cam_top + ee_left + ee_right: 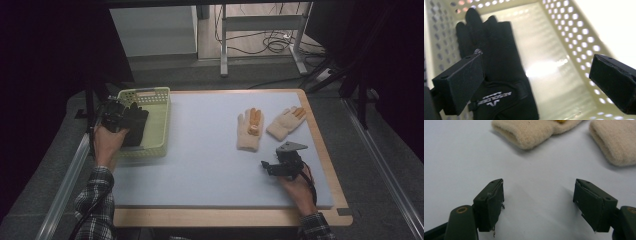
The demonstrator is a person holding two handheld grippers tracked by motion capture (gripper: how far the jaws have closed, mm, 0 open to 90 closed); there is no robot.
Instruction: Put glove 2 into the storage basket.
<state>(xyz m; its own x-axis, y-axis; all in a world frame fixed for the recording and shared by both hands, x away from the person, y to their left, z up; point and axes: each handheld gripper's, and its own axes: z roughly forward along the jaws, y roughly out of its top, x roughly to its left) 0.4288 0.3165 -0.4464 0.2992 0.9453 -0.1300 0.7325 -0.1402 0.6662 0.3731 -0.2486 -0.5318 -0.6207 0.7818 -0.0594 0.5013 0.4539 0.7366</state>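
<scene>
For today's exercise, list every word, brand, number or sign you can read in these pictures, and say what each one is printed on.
White logo mark with a line of lettering on the wrist strap of the black glove in the basket: too blurred and skewed to read with certainty.
Cream gloves, table, grippers: no readable text.

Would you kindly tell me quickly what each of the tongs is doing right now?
Left tongs: open, over the black glove in the basket, holding nothing.
Right tongs: open, empty, near the beige gloves.
</scene>
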